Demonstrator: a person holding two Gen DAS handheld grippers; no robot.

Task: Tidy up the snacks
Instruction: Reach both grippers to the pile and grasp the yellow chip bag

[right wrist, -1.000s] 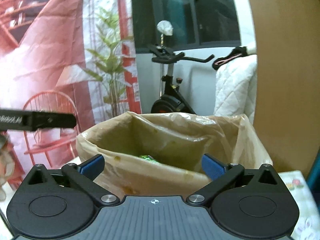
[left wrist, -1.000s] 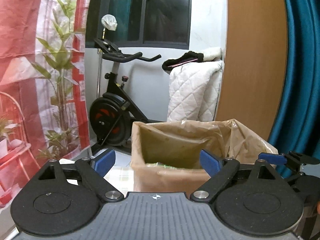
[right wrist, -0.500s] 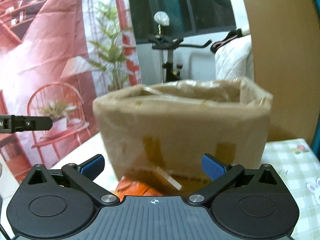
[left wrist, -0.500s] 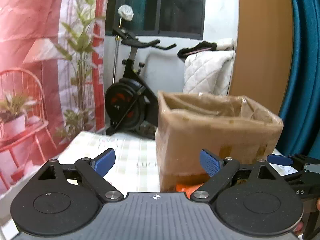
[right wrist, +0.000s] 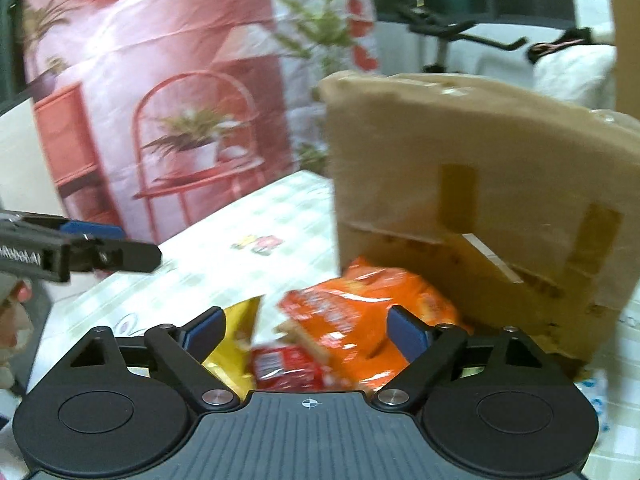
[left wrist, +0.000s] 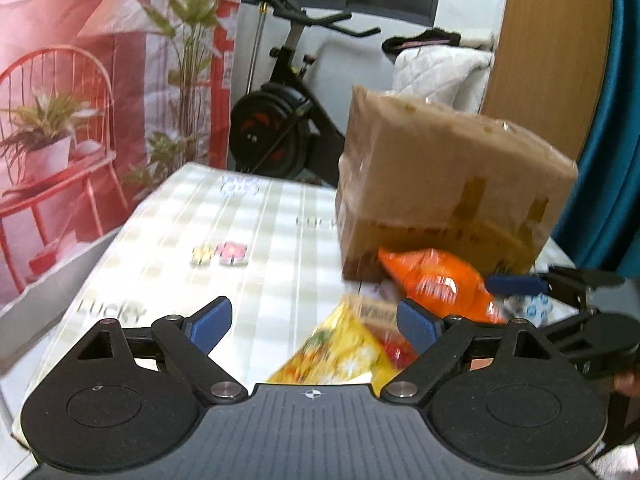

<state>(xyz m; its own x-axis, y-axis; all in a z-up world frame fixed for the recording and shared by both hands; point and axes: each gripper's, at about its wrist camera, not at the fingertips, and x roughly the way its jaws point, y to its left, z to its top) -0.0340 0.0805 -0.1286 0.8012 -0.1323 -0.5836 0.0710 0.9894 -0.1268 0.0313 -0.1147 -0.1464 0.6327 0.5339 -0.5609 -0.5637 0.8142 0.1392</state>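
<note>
A brown cardboard box (left wrist: 448, 184) stands on the checked tablecloth; it also shows in the right wrist view (right wrist: 472, 200). In front of it lie an orange snack bag (left wrist: 436, 284), a yellow snack bag (left wrist: 340, 352) and a small red packet (right wrist: 288, 364). The orange bag (right wrist: 368, 308) and yellow bag (right wrist: 232, 344) also show in the right wrist view. My left gripper (left wrist: 312, 322) is open and empty above the yellow bag. My right gripper (right wrist: 306, 328) is open and empty just above the orange bag and red packet.
The table (left wrist: 200, 248) has its left edge beside a red printed backdrop (left wrist: 60, 80). An exercise bike (left wrist: 280, 120) and a white quilt (left wrist: 436, 68) stand behind the table. A blue curtain (left wrist: 616, 160) hangs at right.
Both grippers have dropped from looking into the box's open top to low in front of it. The snack bags on the table have come into view. Both stay open.
</note>
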